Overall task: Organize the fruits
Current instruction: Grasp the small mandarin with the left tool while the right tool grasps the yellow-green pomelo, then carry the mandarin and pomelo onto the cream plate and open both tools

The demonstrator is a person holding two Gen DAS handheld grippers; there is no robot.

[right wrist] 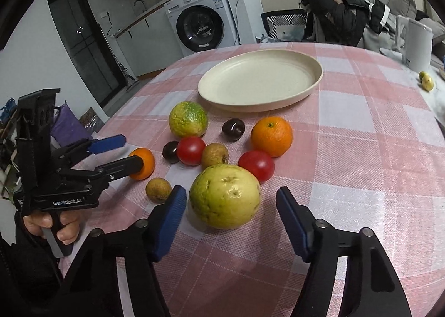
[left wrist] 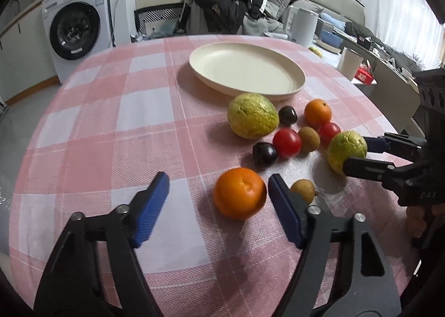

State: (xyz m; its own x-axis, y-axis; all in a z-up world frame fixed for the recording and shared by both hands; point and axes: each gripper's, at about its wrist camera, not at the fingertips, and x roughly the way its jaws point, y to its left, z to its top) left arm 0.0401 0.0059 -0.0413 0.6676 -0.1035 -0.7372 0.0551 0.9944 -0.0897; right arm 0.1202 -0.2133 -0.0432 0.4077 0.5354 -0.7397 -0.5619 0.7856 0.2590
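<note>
A cream plate [left wrist: 247, 86] [right wrist: 260, 103] stands empty on the pink checked tablecloth. Fruit lies loose in front of it: two green guavas, two oranges, two red tomatoes, two dark plums and two small brown fruits. My left gripper [left wrist: 218, 186] is open, with the near orange [left wrist: 239, 193] between its fingers, not gripped; it also shows in the right wrist view [right wrist: 130, 154]. My right gripper [right wrist: 230, 203] is open around the near guava [right wrist: 225, 196], which shows in the left wrist view too [left wrist: 346, 151], not gripped. The far guava [left wrist: 251, 115] lies beside the plate.
A white kettle [right wrist: 414, 44] and two small yellow fruits [right wrist: 427, 80] sit at the table's far right. A chair heaped with clothes [left wrist: 219, 2] stands behind the table, a washing machine [left wrist: 78, 25] beyond. The table edge curves close on the left.
</note>
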